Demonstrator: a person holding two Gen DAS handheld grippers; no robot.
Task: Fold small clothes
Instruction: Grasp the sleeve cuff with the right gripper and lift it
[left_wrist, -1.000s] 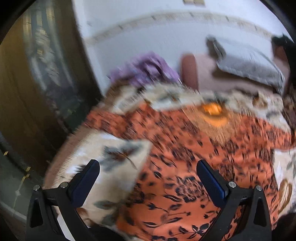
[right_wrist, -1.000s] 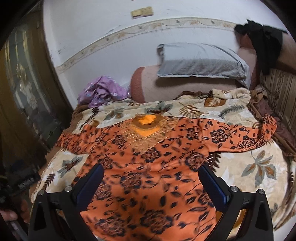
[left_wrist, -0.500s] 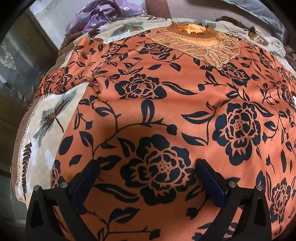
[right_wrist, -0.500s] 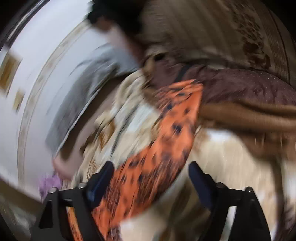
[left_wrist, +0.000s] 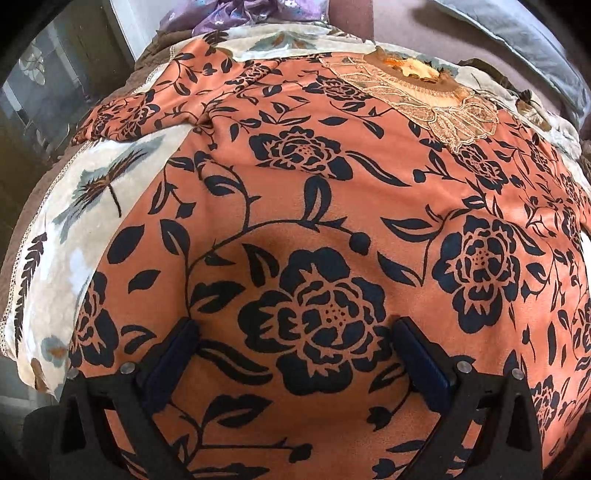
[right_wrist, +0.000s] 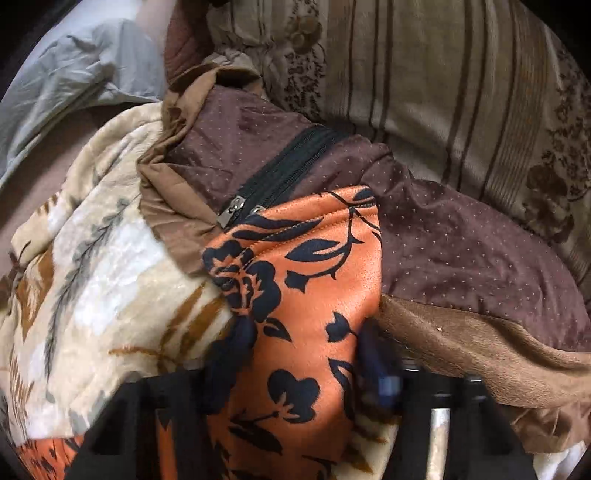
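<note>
orange floral garment (left_wrist: 332, 229) spread flat over a cream leaf-print blanket (left_wrist: 92, 206) on a bed; grey pillow (left_wrist: 524, 33) beyond. its sleeve (right_wrist: 314, 280) ends against a brown zippered cover (right_wrist: 443, 229). left gripper (left_wrist: 295, 354) points steeply down, jaws wide over the body. right gripper (right_wrist: 303, 354), jaws closing, straddles the sleeve.

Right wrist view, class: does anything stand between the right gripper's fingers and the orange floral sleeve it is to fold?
Nothing visible does. The sleeve already lies between the right gripper fingers, which are closing on it. The brown zippered cushion lies beyond the cuff, not in the way.
</note>
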